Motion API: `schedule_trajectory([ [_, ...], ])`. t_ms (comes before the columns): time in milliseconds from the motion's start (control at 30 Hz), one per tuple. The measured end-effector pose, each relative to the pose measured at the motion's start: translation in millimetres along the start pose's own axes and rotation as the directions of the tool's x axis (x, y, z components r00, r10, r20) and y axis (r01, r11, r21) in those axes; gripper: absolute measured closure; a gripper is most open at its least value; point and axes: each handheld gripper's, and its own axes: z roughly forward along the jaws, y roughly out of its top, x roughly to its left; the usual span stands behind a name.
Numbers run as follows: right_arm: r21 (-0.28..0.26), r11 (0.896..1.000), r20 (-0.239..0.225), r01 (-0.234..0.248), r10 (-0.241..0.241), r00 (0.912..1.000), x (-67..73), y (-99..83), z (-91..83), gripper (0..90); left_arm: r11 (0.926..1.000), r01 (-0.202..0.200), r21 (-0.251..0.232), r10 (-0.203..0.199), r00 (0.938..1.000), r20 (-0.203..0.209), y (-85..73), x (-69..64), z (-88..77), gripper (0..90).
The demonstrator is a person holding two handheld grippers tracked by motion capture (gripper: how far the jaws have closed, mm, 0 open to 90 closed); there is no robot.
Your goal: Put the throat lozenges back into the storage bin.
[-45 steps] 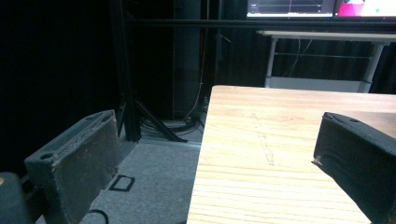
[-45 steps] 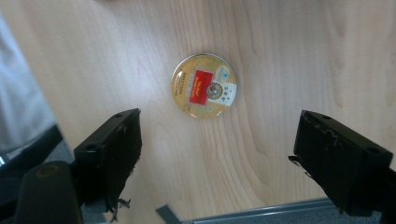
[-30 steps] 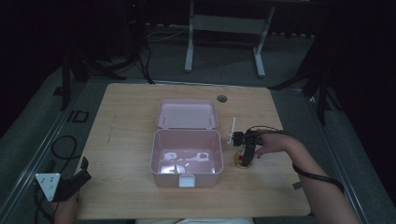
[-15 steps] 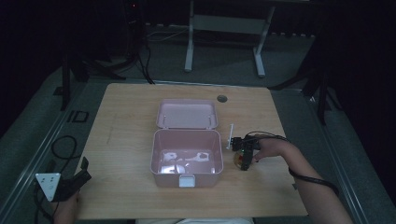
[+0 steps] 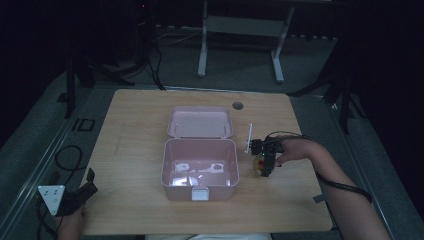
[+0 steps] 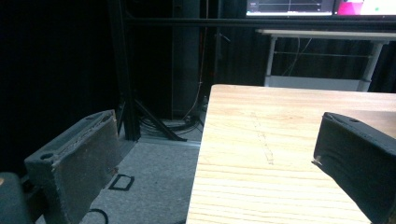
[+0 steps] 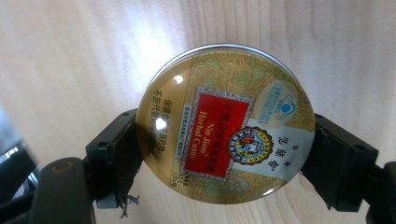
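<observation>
A round gold candy tin (image 7: 226, 121) with a red label sits between my right gripper's (image 7: 226, 144) two black jaws, which press on its opposite sides over the wooden table. In the high view this right gripper (image 5: 265, 162) points down with the tin (image 5: 258, 163) just right of an open pink box (image 5: 165, 165); whether the tin rests on the wood I cannot tell. My left gripper (image 5: 91, 182) hangs off the table's front left corner. Its jaws (image 6: 219, 158) stand wide open with nothing between them.
The box's lid (image 5: 200, 122) lies folded back behind it, and pale crumpled pieces (image 5: 192, 170) lie inside. A thin white stick (image 5: 248, 137) stands just behind the right gripper. A round cable hole (image 5: 237, 106) sits near the table's (image 5: 135, 130) far edge.
The right hand and gripper shifted only slightly beside the box, with the tin still held. The left gripper has stayed where it was.
</observation>
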Motion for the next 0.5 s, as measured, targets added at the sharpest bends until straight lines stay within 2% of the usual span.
schedule_trajectory([
  [100,0.001,1.000,0.003,0.001,-0.001,1.0000,1.6,-0.3,-7.6,20.1,1.0000,0.000,0.000,0.000,1.0000,0.000,0.0,0.0,0.0,1.1],
  [133,0.005,1.000,0.002,0.002,-0.002,1.0000,5.9,-0.3,-30.8,20.2,1.0000,0.000,0.000,0.000,1.0000,0.000,0.0,0.1,0.0,1.0],
  [200,0.004,1.000,-0.001,0.001,-0.001,1.0000,9.3,0.3,-46.4,20.2,1.0000,0.000,-0.001,0.000,1.0000,0.000,0.0,0.0,-0.1,1.1],
  [367,-0.005,1.000,0.031,0.007,-0.007,0.9995,19.0,4.0,-84.7,20.2,1.0000,0.002,-0.001,-0.002,1.0000,-0.001,0.0,0.0,0.0,1.0],
  [500,-0.016,1.000,0.052,0.023,-0.023,0.9984,25.9,8.3,-104.2,20.2,1.0000,0.001,-0.001,-0.001,1.0000,0.000,0.0,0.1,0.0,1.1],
])
